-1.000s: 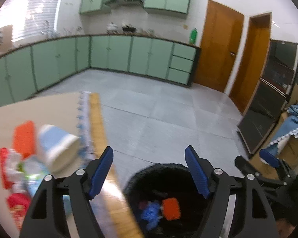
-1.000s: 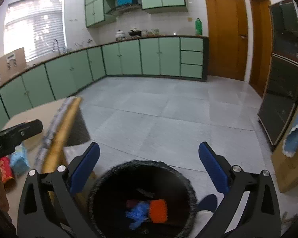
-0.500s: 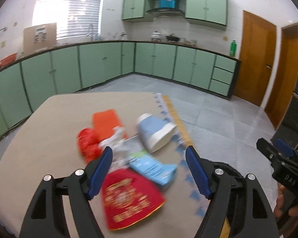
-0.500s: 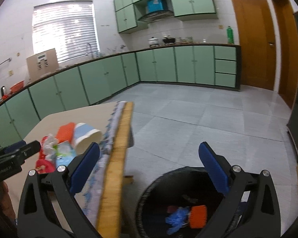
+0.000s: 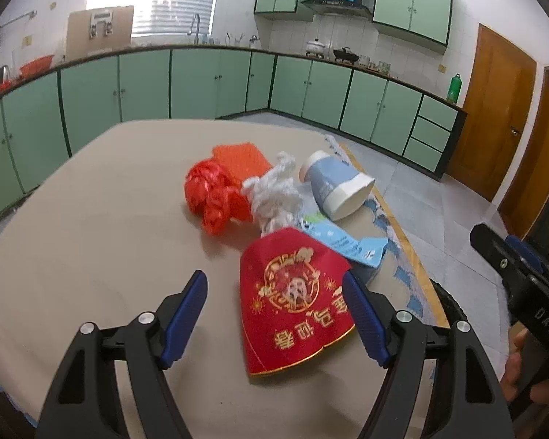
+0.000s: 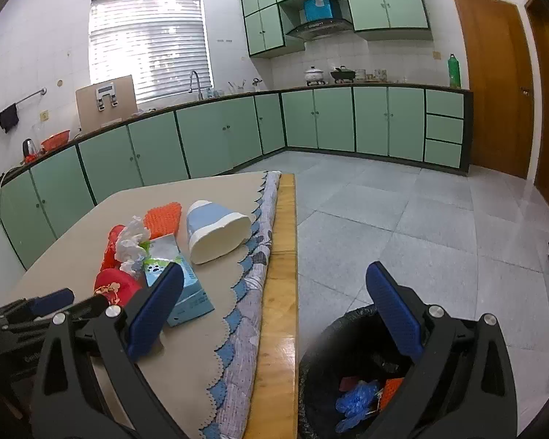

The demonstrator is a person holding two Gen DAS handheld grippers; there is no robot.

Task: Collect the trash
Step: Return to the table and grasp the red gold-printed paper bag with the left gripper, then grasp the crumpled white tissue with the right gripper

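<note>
Swung from above the bin to over the table since a second ago: left gripper (image 5: 274,314), jaws spread wide and empty, straddling a red paper packet (image 5: 292,303) on the table (image 5: 91,237). Beyond lie a red plastic bag (image 5: 216,197), white tissue (image 5: 274,194), blue-and-white tub (image 5: 338,190) and blue wrapper (image 5: 344,243). Right wrist view: right gripper (image 6: 274,311), released and empty, above the black bin (image 6: 322,366) holding a blue glove (image 6: 355,400).
</note>
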